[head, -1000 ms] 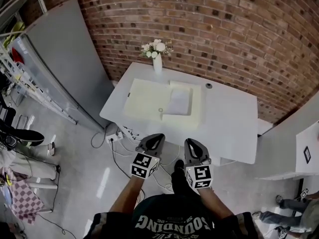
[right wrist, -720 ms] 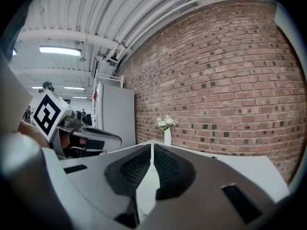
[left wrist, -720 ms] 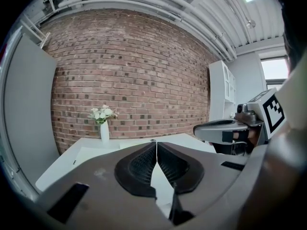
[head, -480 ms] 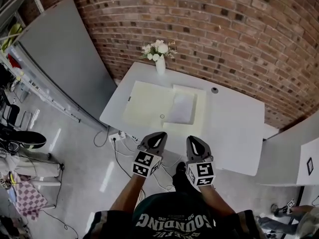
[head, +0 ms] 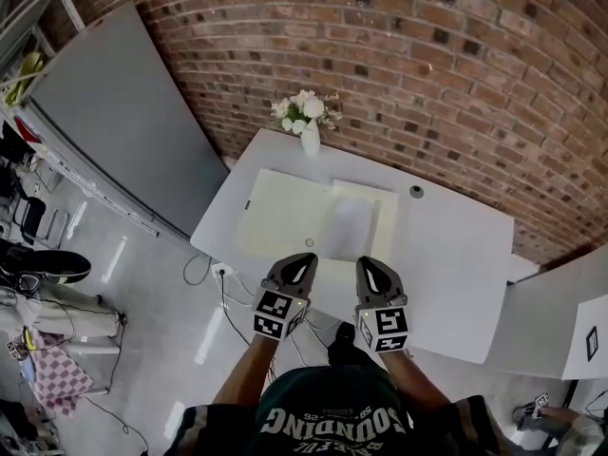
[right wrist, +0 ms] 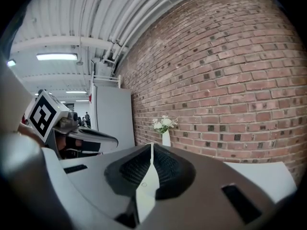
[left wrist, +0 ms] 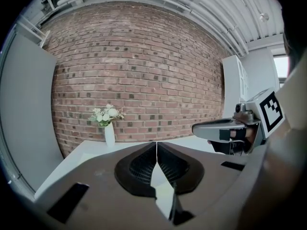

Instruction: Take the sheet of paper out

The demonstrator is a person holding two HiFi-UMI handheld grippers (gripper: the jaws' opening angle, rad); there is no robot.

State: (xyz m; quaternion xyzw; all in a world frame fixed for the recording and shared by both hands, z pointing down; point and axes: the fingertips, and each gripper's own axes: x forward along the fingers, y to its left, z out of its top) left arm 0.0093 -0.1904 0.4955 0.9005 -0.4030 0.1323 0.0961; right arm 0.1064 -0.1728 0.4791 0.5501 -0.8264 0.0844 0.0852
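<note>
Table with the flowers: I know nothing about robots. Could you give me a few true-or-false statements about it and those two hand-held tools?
1. The left gripper and the right gripper both have their jaws together, with nothing between them. True.
2. The sheet of paper is clamped in the left gripper. False: it lies on the cream folder on the table.
3. A vase of white flowers stands at the table's far edge. True.
4. The wall behind the table is plain white. False: it is bare brick.
</note>
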